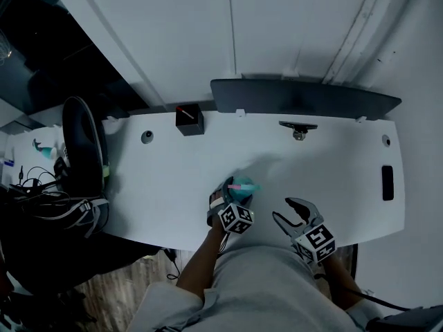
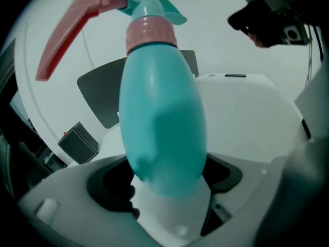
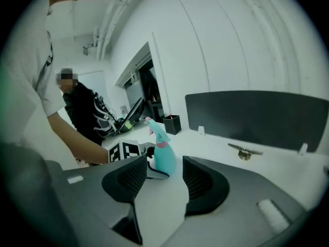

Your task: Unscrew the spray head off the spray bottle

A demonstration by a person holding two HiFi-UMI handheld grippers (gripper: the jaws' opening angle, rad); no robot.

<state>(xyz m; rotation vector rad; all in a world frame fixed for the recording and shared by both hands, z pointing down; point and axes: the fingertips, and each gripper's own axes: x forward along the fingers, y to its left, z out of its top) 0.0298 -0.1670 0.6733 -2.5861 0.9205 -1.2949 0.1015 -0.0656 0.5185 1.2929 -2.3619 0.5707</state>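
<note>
my left gripper (image 2: 167, 184) pinches the bottle (image 2: 162, 127) low on its belly, upright on the surface (image 1: 332, 178) at lower centre of the head view, to steady it. my right gripper (image 3: 164, 184) has its jaws spread and empty, aimed at the head (image 3: 154, 127), ready to twist it, i judge.

The bottle (image 1: 243, 187) stands near the table's (image 1: 346, 178) front edge, between the left gripper's (image 1: 230, 194) jaws. The right gripper (image 1: 284, 209) is to its right. A box (image 1: 189, 120) sits at the back edge, with a screen (image 1: 304, 99) to its right.
</note>
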